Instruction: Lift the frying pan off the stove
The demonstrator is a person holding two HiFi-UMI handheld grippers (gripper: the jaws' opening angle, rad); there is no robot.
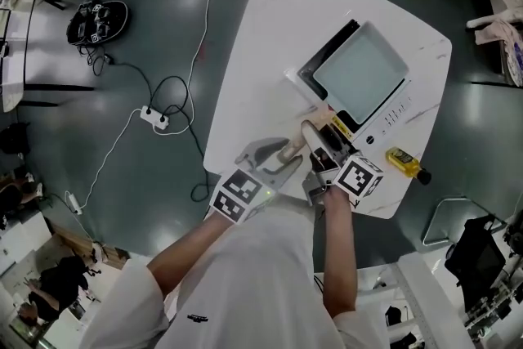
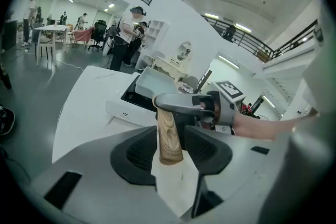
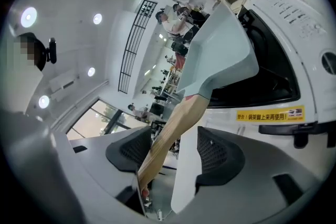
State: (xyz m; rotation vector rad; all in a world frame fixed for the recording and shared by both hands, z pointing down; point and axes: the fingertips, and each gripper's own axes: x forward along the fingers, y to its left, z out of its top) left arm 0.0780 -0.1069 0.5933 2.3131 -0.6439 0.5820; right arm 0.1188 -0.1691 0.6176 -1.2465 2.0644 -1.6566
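A square pale grey frying pan [image 1: 359,73] sits on the black top of a white induction stove [image 1: 384,114], its wooden handle [image 1: 296,147] pointing toward me. My left gripper [image 1: 282,153] is at the handle's end. In the left gripper view the handle's end [image 2: 169,134] lies between the pads with slim gaps, jaws open. My right gripper [image 1: 320,145] straddles the handle nearer the pan. In the right gripper view the handle [image 3: 173,134] runs slantwise between the wide-open jaws, close to the left pad and clear of the right one. The pan [image 3: 220,55] fills the view above.
The stove stands on a white marble-look table [image 1: 270,29]. A yellow bottle [image 1: 406,163] lies at the table's near right edge. A power strip [image 1: 155,118] and cables lie on the dark floor to the left. People stand far off behind the table [image 2: 131,29].
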